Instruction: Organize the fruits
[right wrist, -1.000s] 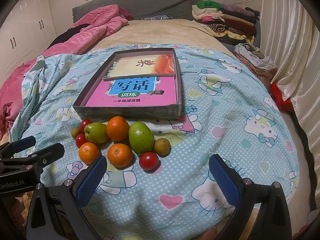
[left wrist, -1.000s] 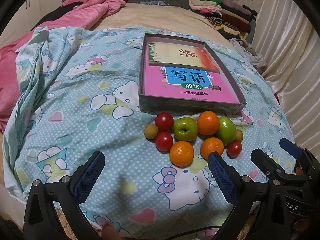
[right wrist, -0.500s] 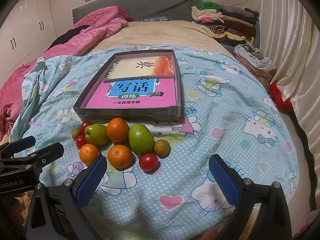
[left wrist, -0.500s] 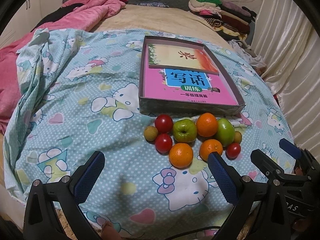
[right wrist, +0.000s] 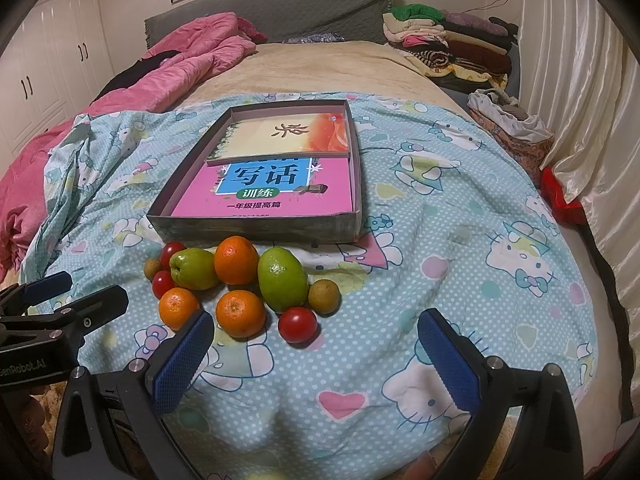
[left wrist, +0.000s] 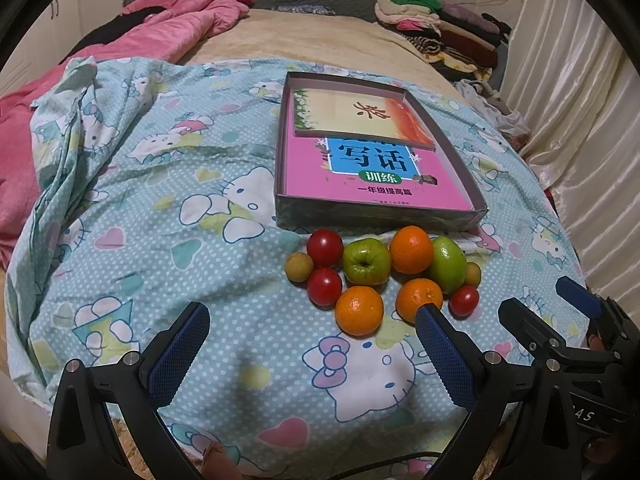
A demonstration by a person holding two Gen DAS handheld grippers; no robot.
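A pink quilt (right wrist: 192, 56) lies bunched at upper left, folded clothes (right wrist: 448, 40) are stacked at upper right, cream curtains (right wrist: 580, 80) hang along the right edge, and white cupboards (right wrist: 48, 60) stand far left.

Open printed quilt (right wrist: 460, 280) lies right of the fruit cluster (right wrist: 240, 280) and between it and both wide-spread grippers, leaving clear approach from the near side; a shallow box (right wrist: 256, 228) holding books (right wrist: 272, 188) walls off the cluster's far edge
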